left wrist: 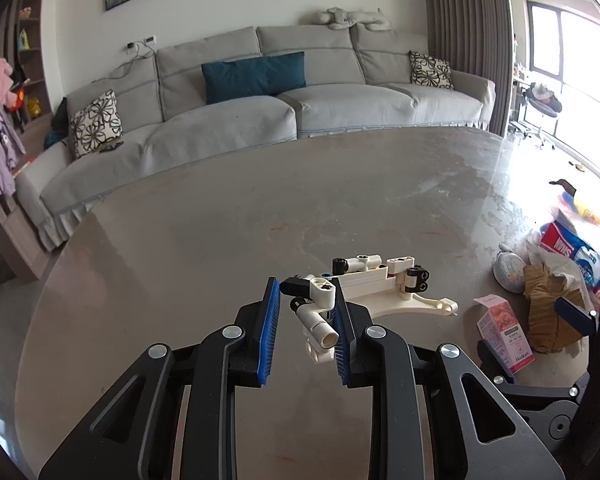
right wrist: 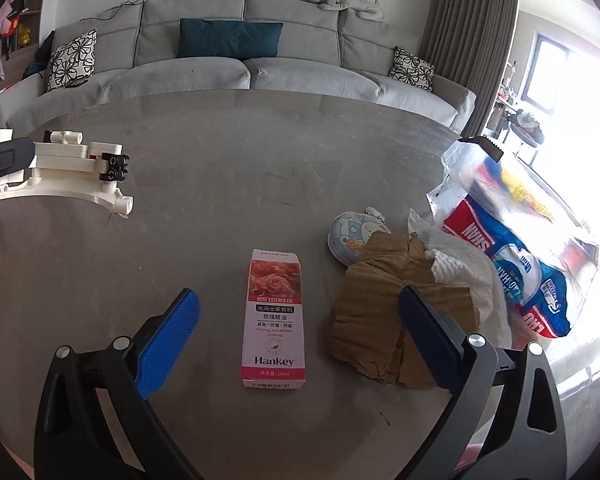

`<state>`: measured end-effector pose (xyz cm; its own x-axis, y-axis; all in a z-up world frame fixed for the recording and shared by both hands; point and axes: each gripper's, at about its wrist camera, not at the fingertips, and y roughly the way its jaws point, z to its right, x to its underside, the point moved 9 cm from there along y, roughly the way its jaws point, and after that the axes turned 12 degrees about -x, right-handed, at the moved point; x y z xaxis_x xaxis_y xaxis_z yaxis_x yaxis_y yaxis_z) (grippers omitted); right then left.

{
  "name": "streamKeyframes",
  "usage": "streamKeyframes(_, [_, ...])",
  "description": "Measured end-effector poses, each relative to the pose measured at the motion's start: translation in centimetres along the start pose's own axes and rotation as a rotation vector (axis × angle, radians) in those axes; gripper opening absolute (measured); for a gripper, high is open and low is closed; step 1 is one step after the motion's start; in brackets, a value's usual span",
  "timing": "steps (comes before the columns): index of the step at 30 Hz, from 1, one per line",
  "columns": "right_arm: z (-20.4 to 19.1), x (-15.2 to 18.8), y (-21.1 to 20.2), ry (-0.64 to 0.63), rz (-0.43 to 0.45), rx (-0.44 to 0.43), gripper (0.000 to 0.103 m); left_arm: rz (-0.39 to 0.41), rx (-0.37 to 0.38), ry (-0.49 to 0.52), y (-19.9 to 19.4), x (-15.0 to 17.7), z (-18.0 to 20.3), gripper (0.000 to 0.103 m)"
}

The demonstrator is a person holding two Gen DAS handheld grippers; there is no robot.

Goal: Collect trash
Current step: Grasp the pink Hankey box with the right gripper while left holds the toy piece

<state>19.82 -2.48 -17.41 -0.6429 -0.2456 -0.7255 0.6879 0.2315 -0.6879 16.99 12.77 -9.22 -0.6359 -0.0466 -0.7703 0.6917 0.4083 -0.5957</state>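
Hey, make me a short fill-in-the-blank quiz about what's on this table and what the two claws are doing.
1. The left claw has its blue pads around one end of a white and black ____ piece.
2. The pink box between the open right claw pads is printed with the flower called a ____.
3. Right of the box lies torn brown ____, partly under a white paper towel.
4. The sofa's middle cushion is colored ____.

Missing words: toy; rose; cardboard; teal
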Motion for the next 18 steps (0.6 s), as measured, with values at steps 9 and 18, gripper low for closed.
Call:
streamKeyframes(9, [-0.6, 1.0, 0.9, -0.044, -0.019, 0.059, 0.096, -0.006, 0.014, 0.008, -0.3, 0.7, 0.3, 0.026])
streamKeyframes(18, [-1.0, 0.9, 0.7, -0.064, -0.019, 0.082, 0.064, -0.003, 0.009, 0.005, -0.5, 1.0, 0.3, 0.026])
